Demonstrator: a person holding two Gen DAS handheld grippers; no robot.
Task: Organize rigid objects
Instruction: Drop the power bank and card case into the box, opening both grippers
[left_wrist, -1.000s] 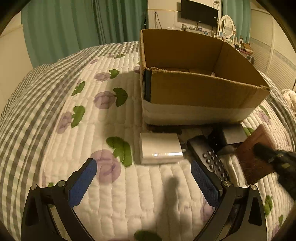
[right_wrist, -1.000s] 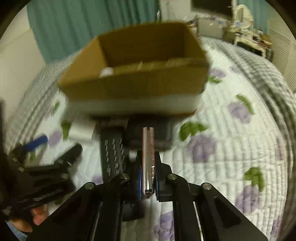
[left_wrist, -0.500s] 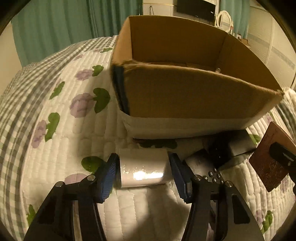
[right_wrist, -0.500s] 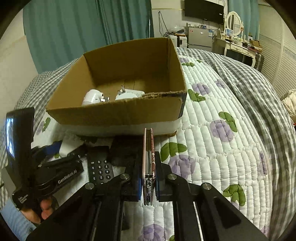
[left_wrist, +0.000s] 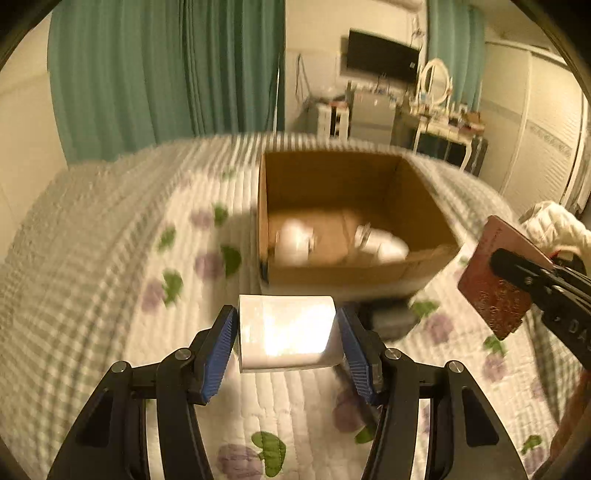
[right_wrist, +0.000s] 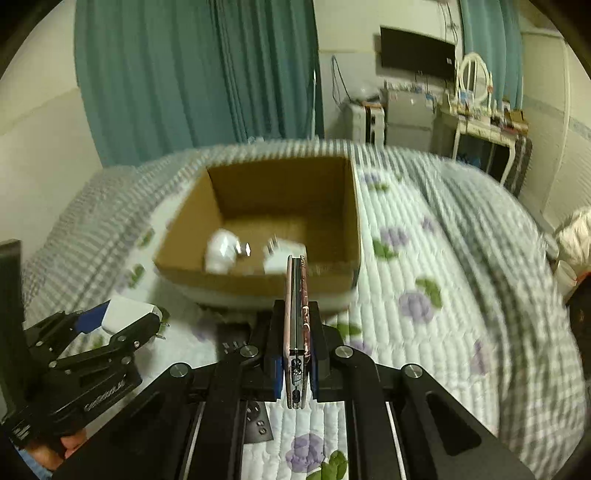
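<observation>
My left gripper (left_wrist: 288, 339) is shut on a white charger block (left_wrist: 286, 332) and holds it above the quilt, short of the open cardboard box (left_wrist: 436, 218). It also shows in the right wrist view (right_wrist: 125, 314). My right gripper (right_wrist: 295, 332) is shut on a thin pink phone (right_wrist: 295, 314), held on edge in front of the box (right_wrist: 354, 206). The phone also shows at the right of the left wrist view (left_wrist: 495, 280). Two white plug adapters (right_wrist: 221, 251) lie inside the box.
A dark remote with buttons (right_wrist: 255, 417) and a dark block (left_wrist: 388, 317) lie on the flowered quilt (right_wrist: 424, 332) below the box. Green curtains (left_wrist: 166, 74), a dresser (right_wrist: 480, 122) and a wall TV stand beyond the bed.
My left gripper closed on the white charger block and lifted it off the quilt. My right gripper rose with the phone, so both views now look down into the box.
</observation>
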